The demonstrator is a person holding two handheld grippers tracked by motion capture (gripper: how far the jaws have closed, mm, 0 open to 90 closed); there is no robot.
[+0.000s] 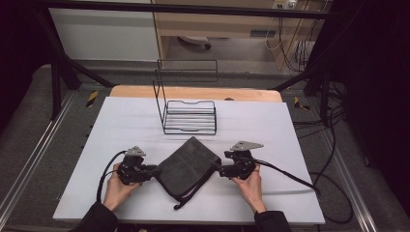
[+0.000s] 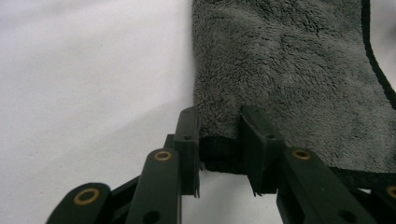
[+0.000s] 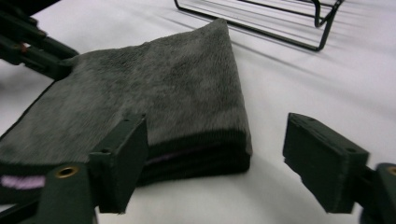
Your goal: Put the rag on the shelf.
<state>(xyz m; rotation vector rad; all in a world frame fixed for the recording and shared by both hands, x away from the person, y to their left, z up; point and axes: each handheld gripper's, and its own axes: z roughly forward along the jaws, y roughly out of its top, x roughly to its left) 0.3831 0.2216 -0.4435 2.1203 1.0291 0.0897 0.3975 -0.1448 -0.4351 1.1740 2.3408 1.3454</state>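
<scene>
My left gripper (image 1: 153, 172) is clamped on the towel's (image 1: 186, 166) near-left corner; my right gripper (image 1: 217, 169) sits at its right corner, jaws apart. The towel lies folded mid-table (image 1: 121, 125), rack (image 1: 189, 117) beyond.

Likely lab, metal frame (image 1: 58, 72), trailing cables (image 1: 329, 159)

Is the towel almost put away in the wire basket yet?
Not yet. The grey towel is already folded into a thick stack and lies on the table. Right now the left claw has a corner of it between its jaws, while the right claw stands wide open around the opposite corner, not gripping. The wire rack behind holds nothing. Left, I'd guess: close the right claw, lift, and move the towel over.
</scene>
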